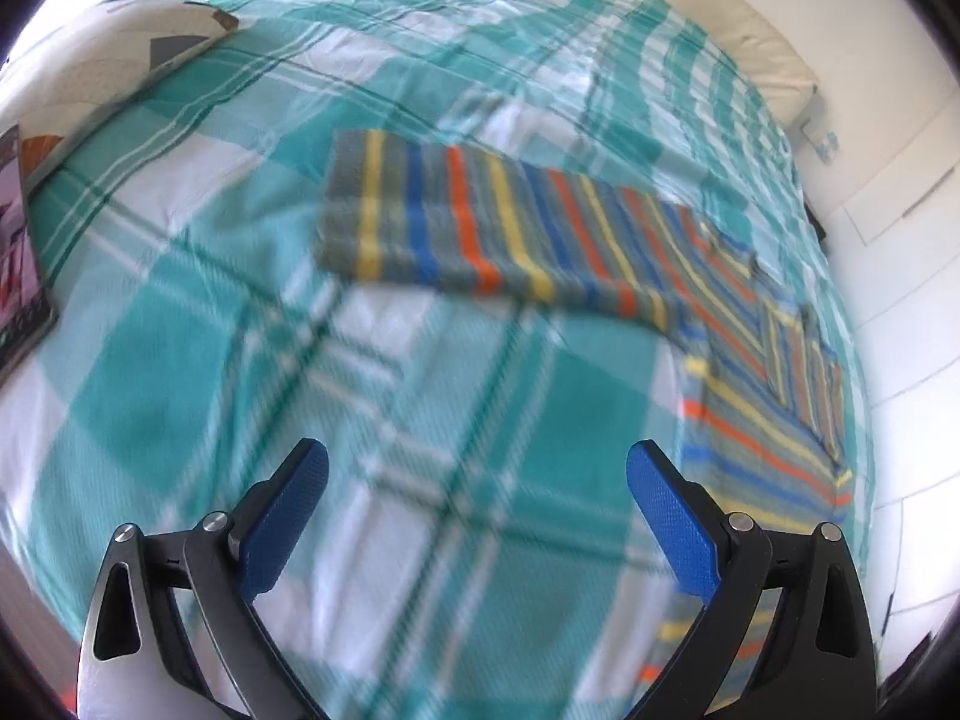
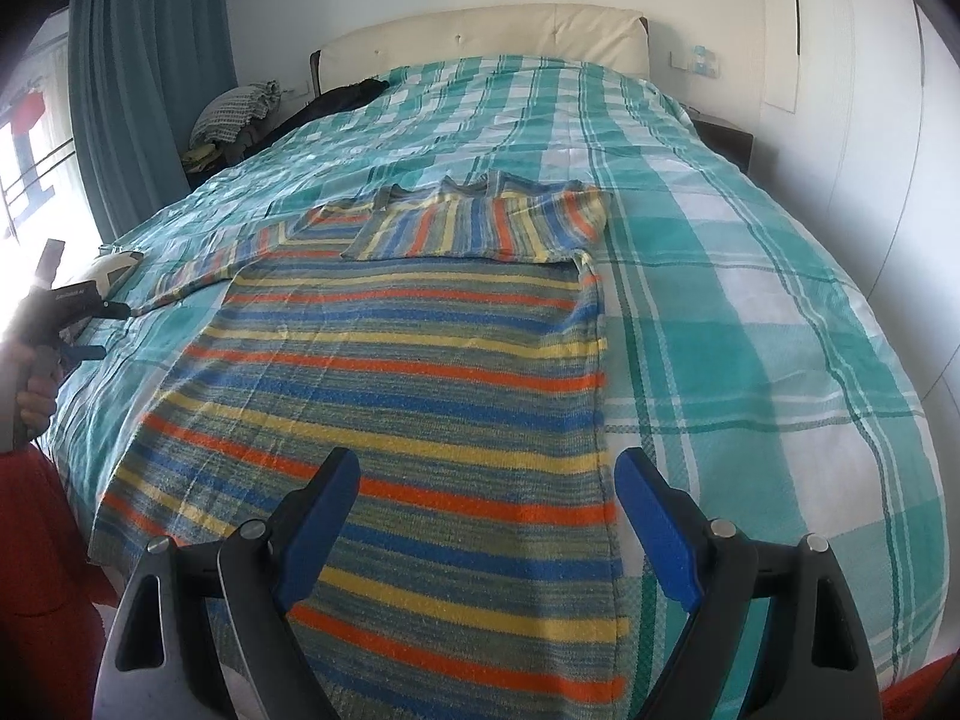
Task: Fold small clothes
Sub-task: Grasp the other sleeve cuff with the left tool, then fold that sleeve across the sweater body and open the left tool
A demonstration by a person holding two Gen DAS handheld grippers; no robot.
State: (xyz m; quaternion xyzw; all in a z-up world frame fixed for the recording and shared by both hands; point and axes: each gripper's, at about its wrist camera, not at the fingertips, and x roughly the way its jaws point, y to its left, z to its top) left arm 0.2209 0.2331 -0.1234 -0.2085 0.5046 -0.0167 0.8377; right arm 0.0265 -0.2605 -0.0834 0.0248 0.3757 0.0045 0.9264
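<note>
Striped jumper (image 2: 414, 372): lies flat on the bed, on the check bedspread (image 2: 750, 300). Long axis runs from the foot of the bed toward the headboard (image 2: 486, 39); hem nearest the right wrist camera, neck opening at the far end. Stripes cross the body from side to side. One sleeve (image 2: 480, 225) is folded across the chest; the other sleeve (image 2: 234, 258) stretches out to the left, flat on the bedspread.

Right gripper (image 2: 486, 516): jaws stand wide apart, nothing between the pads; hovers over the hem, its right finger near the jumper's right edge.

Left gripper (image 1: 477, 513): jaws wide apart, nothing held; over bare bedspread, the outstretched sleeve ahead of it. It shows also at the left edge of the right wrist view, in a hand (image 2: 33, 384) that is partly washed out by window glare.

Surroundings: a pillow (image 1: 114, 54) with dark patches, and just beside it a flat printed thing (image 1: 21, 252), cut off by the frame edge, kind not made out. A curtain (image 2: 150, 90) hangs at the left. A heap of clothes (image 2: 240, 114) sits beside the bed near the headboard, and a dark item (image 2: 342, 99) lies at the bedspread's far left corner. Nothing rests on the jumper.

Left wrist view is blurred; stripe edges and sleeve cuff are hard to read there. The jumper's near hem is partly covered by the right gripper's fingers.
</note>
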